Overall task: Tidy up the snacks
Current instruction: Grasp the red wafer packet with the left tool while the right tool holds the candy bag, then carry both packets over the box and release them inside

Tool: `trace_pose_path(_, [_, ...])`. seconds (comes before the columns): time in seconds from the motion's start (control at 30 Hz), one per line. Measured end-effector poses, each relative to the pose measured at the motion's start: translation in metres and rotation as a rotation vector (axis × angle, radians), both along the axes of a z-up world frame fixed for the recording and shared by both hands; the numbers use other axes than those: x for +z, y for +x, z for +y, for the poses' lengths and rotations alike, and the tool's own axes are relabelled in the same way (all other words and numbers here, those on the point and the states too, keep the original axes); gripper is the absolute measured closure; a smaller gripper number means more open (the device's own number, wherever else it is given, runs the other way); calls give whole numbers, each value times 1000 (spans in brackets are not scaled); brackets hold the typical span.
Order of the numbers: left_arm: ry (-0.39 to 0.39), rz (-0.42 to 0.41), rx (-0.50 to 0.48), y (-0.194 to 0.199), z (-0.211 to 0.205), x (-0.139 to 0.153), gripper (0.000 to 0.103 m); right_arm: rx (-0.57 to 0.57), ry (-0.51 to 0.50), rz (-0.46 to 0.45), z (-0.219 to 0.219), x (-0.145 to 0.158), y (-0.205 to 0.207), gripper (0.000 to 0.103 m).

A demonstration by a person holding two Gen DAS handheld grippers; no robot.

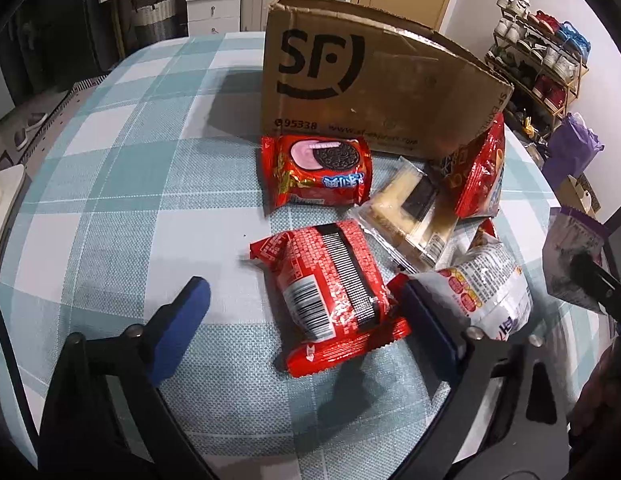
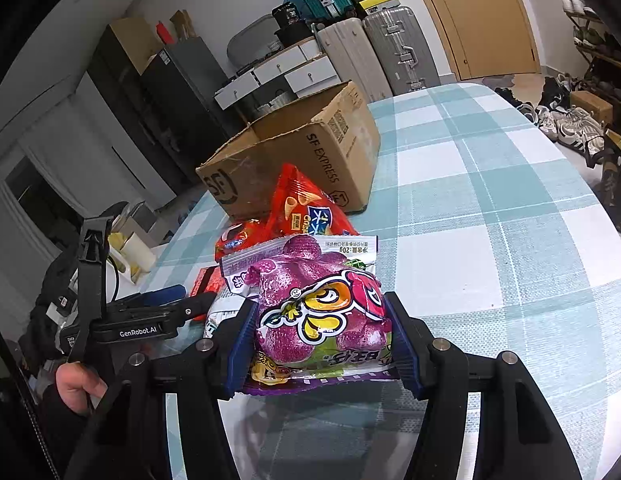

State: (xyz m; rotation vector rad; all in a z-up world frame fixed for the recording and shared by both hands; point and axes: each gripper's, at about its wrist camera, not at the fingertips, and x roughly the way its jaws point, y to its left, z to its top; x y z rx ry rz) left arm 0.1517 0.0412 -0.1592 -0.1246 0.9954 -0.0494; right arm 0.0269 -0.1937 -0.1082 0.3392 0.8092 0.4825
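Note:
A red snack pack (image 1: 330, 288) lies barcode-up on the checked tablecloth (image 1: 130, 184), between the blue pads of my left gripper (image 1: 302, 282). The gripper is open; its left pad stands well clear of the pack. Behind the pack lie a red Oreo pack (image 1: 316, 172), a clear-wrapped cake (image 1: 410, 216), a red chip bag (image 1: 478, 172) and a white-and-red bag (image 1: 482, 288). An open SF cardboard box (image 1: 370, 80) stands behind them. My right gripper (image 2: 320, 304) is shut on a purple candy bag (image 2: 322, 312), held above the table to the right of the pile.
A shoe rack (image 1: 542, 60) and a purple sack (image 1: 570, 144) stand beyond the table's right edge. Suitcases (image 2: 398, 48) and white drawers (image 2: 294, 72) line the far wall. A hand (image 2: 76, 384) holds the left gripper's handle. Bare tablecloth (image 2: 490, 200) stretches right of the box.

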Motion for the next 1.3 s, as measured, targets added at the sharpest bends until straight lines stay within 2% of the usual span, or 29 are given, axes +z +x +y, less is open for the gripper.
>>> trace_pose_path(0.23, [-4,-1,-16,1,-2,-3,19,-3,1,-2,-1,1,-1,43])
trace_pose_path(0.43, [-24,-6,-40,-5,-5,-1,36,-13,6,2,-3,0,-2,43])
trace_pose_path(0.5, [-27,-6,-37,-7,-5,0,52,-13,3,0,-3,1,-2,43])
trace_pose_path(0.63, [-42,-8,-42,-10,-2,1,56,-14,1,-3,-3,3,-4,43])
trace_pose_path(0.8, [-72,-25,-56,-15,7,2,67,-12,-5,-8,0,7,-7,43])
trace_pose_path(1.3, [-85,-55,-72,-36,16,17,67,3,-26,-34,13,24,-20,43])
